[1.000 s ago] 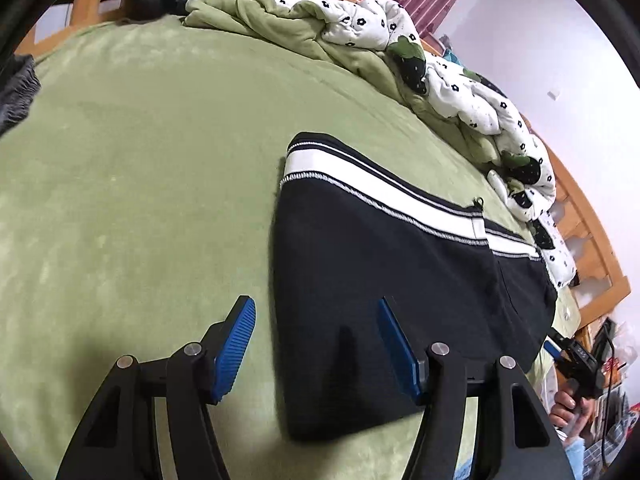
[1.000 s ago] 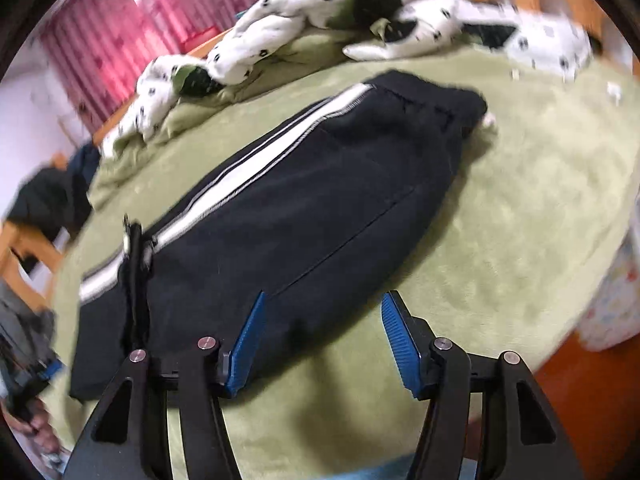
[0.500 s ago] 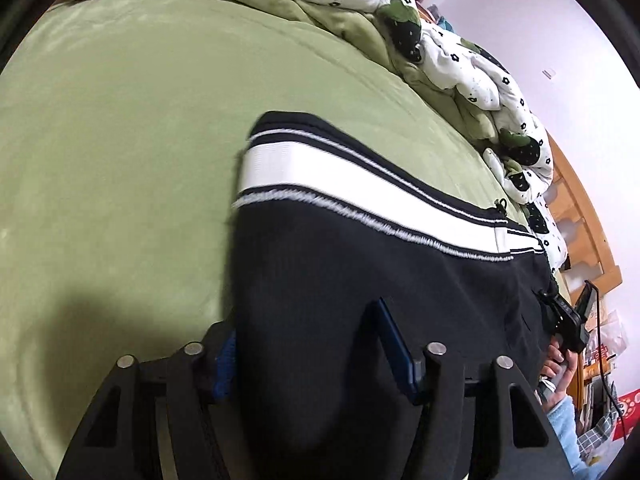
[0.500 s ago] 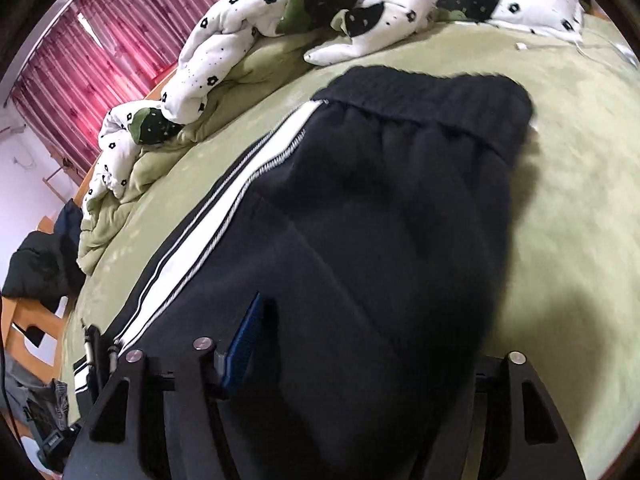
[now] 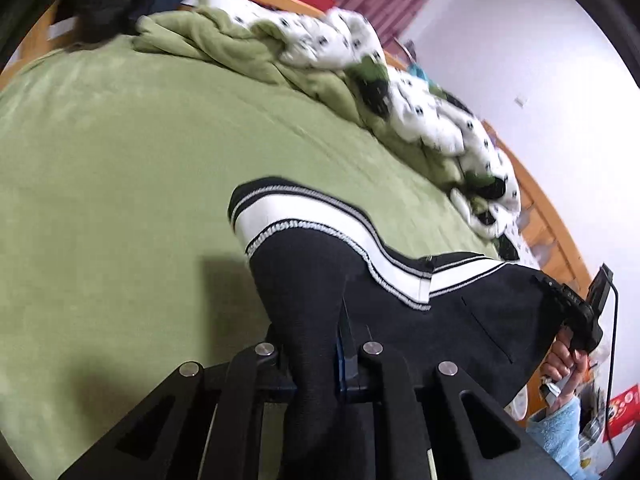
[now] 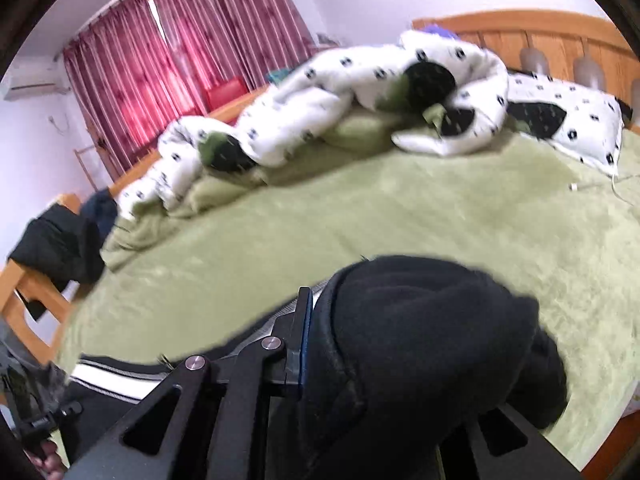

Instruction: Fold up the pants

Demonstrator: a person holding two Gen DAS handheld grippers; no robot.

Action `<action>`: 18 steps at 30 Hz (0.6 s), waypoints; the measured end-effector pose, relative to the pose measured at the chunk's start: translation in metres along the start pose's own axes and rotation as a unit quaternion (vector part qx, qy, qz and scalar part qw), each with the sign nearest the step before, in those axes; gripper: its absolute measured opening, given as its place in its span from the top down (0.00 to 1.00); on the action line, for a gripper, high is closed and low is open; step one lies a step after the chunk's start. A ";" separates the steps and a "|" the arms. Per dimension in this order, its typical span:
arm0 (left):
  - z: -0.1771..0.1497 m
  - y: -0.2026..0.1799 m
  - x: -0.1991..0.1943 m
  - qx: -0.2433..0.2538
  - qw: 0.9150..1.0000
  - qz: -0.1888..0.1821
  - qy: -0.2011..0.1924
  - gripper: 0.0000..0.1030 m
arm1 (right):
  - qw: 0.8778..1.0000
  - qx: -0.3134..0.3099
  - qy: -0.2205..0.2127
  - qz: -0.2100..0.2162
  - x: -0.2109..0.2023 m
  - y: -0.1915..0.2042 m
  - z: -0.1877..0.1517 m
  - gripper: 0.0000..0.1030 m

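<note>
The black pants (image 5: 460, 312) with a white side stripe (image 5: 320, 216) lie across the near part of the bed (image 5: 120, 160), which is covered in a green blanket. Both ends of them are pinched and lifted off the blanket.

In the left wrist view, the left claw (image 5: 320, 352) at 6 o'clock has just been closing, and its jaws now clamp a bunched fold of the pants at the striped leg end. The cloth rises between the two black arms and hides most of the blue pads. From there the pants run toward 3 o'clock, where a hand (image 5: 568, 360) holds the other tool beside the far end of the garment.

In the right wrist view, the right claw (image 6: 360, 364) has likewise just been closing and grips the thick dark waist end of the pants (image 6: 420, 340). One blue pad (image 6: 306, 344) shows pressed against the cloth, the other is buried under it. The stripe (image 6: 116, 380) trails off toward 8 o'clock.

A rumpled white quilt (image 6: 340, 104) with dark spots lies along the far side of the bed at 12 o'clock, with a matching pillow (image 6: 568, 120) at 2 o'clock against the wooden headboard (image 6: 520, 36). Red curtains (image 6: 168, 48) hang at 11 o'clock, and dark clothes (image 6: 60, 244) drape over the bed frame at 9 o'clock.
</note>
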State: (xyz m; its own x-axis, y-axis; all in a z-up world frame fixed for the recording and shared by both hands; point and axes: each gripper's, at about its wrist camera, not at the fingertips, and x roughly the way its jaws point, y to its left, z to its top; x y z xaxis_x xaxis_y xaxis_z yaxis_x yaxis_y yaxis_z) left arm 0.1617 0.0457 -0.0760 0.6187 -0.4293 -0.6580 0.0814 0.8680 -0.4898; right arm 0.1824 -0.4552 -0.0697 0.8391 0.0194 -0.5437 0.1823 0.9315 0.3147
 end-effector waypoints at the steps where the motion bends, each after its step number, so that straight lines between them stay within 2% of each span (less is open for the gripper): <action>1: 0.003 0.008 -0.012 0.004 1.000 0.012 -0.008 0.89 | 1.000 -0.002 0.000 0.012 -0.004 0.011 0.001 0.89; 4: 0.007 0.044 -0.058 0.004 0.998 0.053 -0.031 0.89 | 0.998 -0.033 0.000 0.059 -0.016 0.059 -0.010 0.89; 7: 0.001 0.088 -0.092 -0.004 0.995 0.100 -0.028 0.88 | 0.992 -0.062 0.012 0.105 -0.015 0.101 -0.030 0.89; 10: -0.015 0.122 -0.089 -0.010 0.989 0.148 0.006 0.83 | 0.985 -0.089 0.057 0.136 0.002 0.136 -0.070 0.87; 12: -0.033 0.143 -0.075 -0.031 0.984 0.172 0.033 0.69 | 0.981 -0.115 0.095 0.122 0.024 0.151 -0.102 0.80; 13: -0.043 0.150 -0.068 -0.041 0.980 0.192 0.043 0.54 | 0.981 -0.119 0.106 0.111 0.029 0.152 -0.114 0.78; 14: -0.050 0.152 -0.063 -0.044 0.976 0.208 0.051 0.48 | 0.980 -0.117 0.122 0.108 0.035 0.149 -0.126 0.76; 16: -0.065 0.151 -0.060 -0.035 0.976 0.208 0.057 0.44 | 0.976 -0.117 0.148 0.108 0.037 0.140 -0.145 0.74; 17: -0.072 0.146 -0.063 -0.031 0.977 0.204 0.050 0.36 | 0.975 -0.118 0.154 0.104 0.030 0.133 -0.153 0.67; 18: -0.076 0.143 -0.066 -0.031 0.977 0.207 0.043 0.33 | 0.975 -0.121 0.157 0.104 0.024 0.127 -0.155 0.57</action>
State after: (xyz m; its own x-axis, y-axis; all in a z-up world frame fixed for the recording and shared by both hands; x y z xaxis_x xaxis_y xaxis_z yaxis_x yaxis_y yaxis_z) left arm 0.0731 0.1794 -0.1468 0.5202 -0.0673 -0.8514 -0.2110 0.9559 -0.2044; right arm 0.1462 -0.2798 -0.1636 0.6393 0.2910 -0.7118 -0.1329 0.9535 0.2705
